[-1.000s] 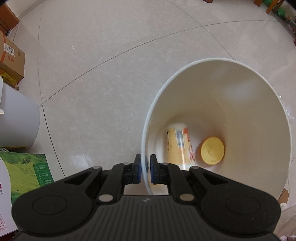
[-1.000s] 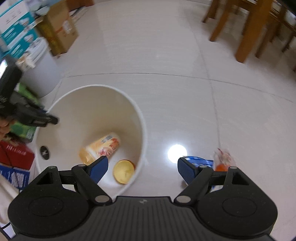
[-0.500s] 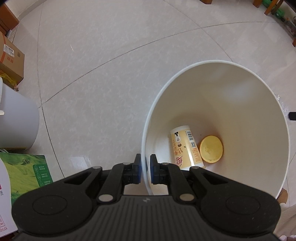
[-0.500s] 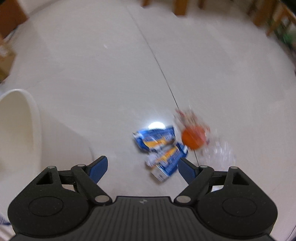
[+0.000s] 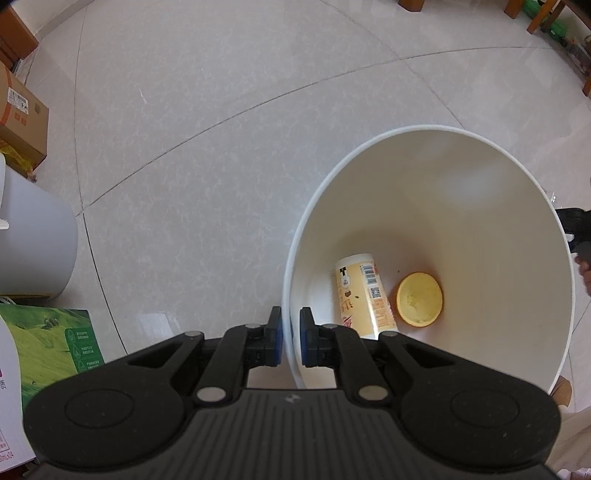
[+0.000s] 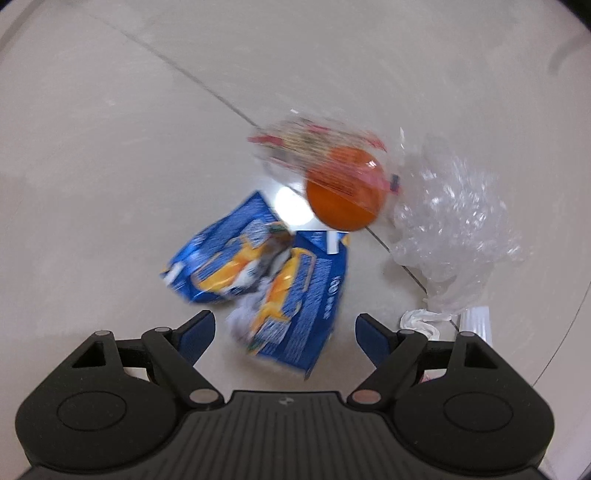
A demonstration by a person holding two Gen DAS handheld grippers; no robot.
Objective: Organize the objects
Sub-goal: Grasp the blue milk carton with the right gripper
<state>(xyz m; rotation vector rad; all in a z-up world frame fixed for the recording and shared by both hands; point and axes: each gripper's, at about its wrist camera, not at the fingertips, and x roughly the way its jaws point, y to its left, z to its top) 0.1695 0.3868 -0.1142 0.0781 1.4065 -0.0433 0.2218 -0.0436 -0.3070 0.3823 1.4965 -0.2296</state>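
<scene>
My left gripper is shut on the near rim of a white bin, one pad inside and one outside. At the bottom of the bin lie a yellow drink bottle and a round yellow lid. My right gripper points down at the floor, open, with nothing between its pads. Just ahead of it lie crumpled blue snack wrappers. Beyond them is an orange ball in a clear printed wrapper, with a crumpled clear plastic bag to its right. The right wrist view is blurred.
A pale grey bin, a cardboard box and a green carton stand left of the white bin. Wooden furniture legs show at the far right. A white tissue wad lies by my right fingertip.
My right gripper swung away from over the bin, sank toward the floor litter and rolled. The bottle in the bin has turned and settled. The left gripper kept its hold.
</scene>
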